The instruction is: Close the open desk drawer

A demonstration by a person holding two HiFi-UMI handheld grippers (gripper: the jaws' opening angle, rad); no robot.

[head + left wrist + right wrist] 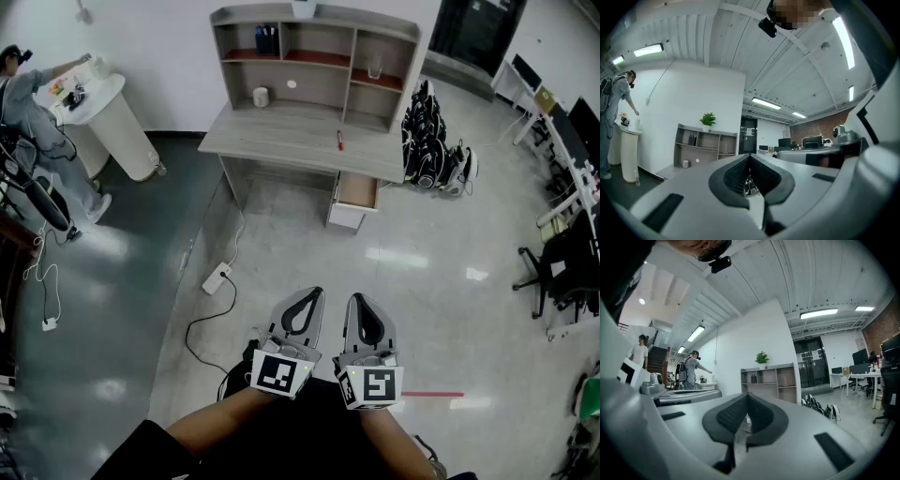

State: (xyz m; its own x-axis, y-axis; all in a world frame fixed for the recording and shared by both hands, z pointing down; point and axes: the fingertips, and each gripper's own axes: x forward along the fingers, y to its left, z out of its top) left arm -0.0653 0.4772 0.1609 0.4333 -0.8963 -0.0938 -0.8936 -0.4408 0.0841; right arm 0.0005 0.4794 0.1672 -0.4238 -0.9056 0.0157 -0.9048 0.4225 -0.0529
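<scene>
Drawer (356, 192) stands open, far from closed left tool (314, 293) and right tool (357, 299).

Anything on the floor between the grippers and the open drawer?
Head view: bare floor from left gripper and right gripper to the open drawer; power strip lies off to the left.

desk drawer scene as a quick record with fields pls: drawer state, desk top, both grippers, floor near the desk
drawer: open, pulled out under the desk's end at head view right
desk: grey top, red pen lying on it, shelf unit at the back
left gripper: shut, empty, well short of the desk
right gripper: shut, empty, beside the left one
floor: white power strip left of the drawer; black bags piled right of the desk
task status: drawer not yet touched
</scene>
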